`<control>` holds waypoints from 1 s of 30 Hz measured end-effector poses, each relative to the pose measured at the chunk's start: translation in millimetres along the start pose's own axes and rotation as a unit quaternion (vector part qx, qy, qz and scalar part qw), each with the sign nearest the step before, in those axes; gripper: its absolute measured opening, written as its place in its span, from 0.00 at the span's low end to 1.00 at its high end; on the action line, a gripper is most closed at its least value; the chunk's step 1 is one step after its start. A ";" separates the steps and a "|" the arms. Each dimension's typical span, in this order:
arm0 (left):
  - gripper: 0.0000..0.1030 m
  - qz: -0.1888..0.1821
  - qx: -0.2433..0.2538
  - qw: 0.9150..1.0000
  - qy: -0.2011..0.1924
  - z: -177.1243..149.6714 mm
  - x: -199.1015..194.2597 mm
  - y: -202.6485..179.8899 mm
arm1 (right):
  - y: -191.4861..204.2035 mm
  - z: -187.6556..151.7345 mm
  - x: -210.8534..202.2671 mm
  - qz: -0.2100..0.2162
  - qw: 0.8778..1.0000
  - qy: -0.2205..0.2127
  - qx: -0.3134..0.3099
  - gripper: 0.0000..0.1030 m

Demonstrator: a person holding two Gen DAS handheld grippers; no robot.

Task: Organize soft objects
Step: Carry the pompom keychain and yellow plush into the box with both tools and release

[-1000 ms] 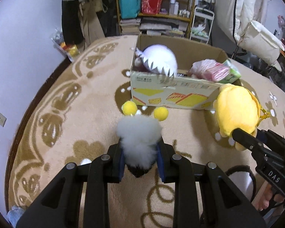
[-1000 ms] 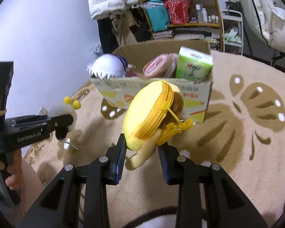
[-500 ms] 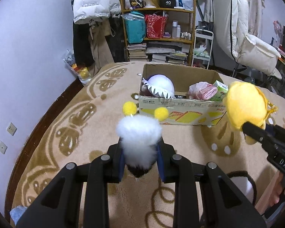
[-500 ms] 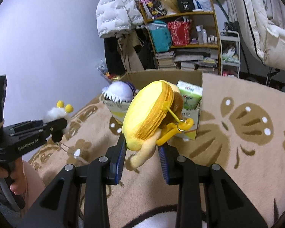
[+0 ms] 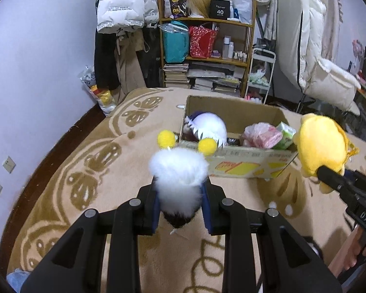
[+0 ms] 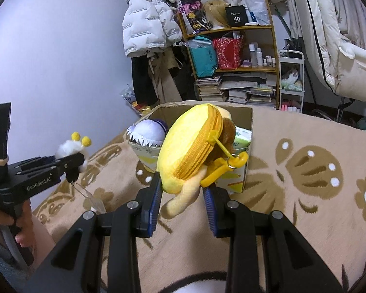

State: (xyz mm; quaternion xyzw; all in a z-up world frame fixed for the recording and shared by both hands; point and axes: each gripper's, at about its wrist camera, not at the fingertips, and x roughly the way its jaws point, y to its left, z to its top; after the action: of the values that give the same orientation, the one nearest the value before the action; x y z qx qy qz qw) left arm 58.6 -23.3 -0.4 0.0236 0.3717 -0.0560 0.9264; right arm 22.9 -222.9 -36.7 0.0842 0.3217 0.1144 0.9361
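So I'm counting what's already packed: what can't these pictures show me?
- Cardboard box floor: near wall hides it, left wrist view.
- Green pack: yellow plush pouch mostly covers it, right wrist view.
- White fluffy toy underside: left gripper covers it.
- White item: cut off by bottom edge, right wrist view.

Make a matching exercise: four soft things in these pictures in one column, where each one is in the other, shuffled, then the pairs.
1. white fluffy toy
2. yellow plush pouch
3. purple-and-white plush
4. green tissue pack

A. right end of the cardboard box
B. clamped in the left gripper
C. left end of the box
D. clamped in the right gripper

Pairs: 1-B, 2-D, 3-C, 4-A
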 end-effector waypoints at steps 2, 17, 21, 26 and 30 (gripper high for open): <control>0.26 -0.002 0.001 1.000 -0.005 6.3 2.5 -0.5 | -1.3 3.1 3.4 0.000 1.000 -0.001 0.000 0.33; 0.26 0.015 0.047 0.997 -0.056 55.2 10.6 -16.3 | -7.4 37.9 34.6 0.002 1.000 -0.001 -0.017 0.34; 0.26 0.018 0.056 0.997 -0.053 66.4 23.2 -20.3 | -11.8 50.8 45.7 0.005 1.000 -0.004 -0.010 0.34; 0.26 0.018 0.062 0.997 -0.051 81.5 38.1 -24.6 | -17.2 67.2 59.8 0.011 1.000 -0.006 -0.009 0.34; 0.26 0.017 0.060 0.997 -0.052 95.6 50.7 -29.0 | -20.4 78.0 69.3 0.013 1.000 -0.009 0.001 0.34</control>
State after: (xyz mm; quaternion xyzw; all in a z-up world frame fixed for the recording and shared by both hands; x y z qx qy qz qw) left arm 157.0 -64.7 33.6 0.0829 0.3186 -0.0637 0.9421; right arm 127.8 -230.5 -21.1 0.0899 0.3121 0.1252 0.9375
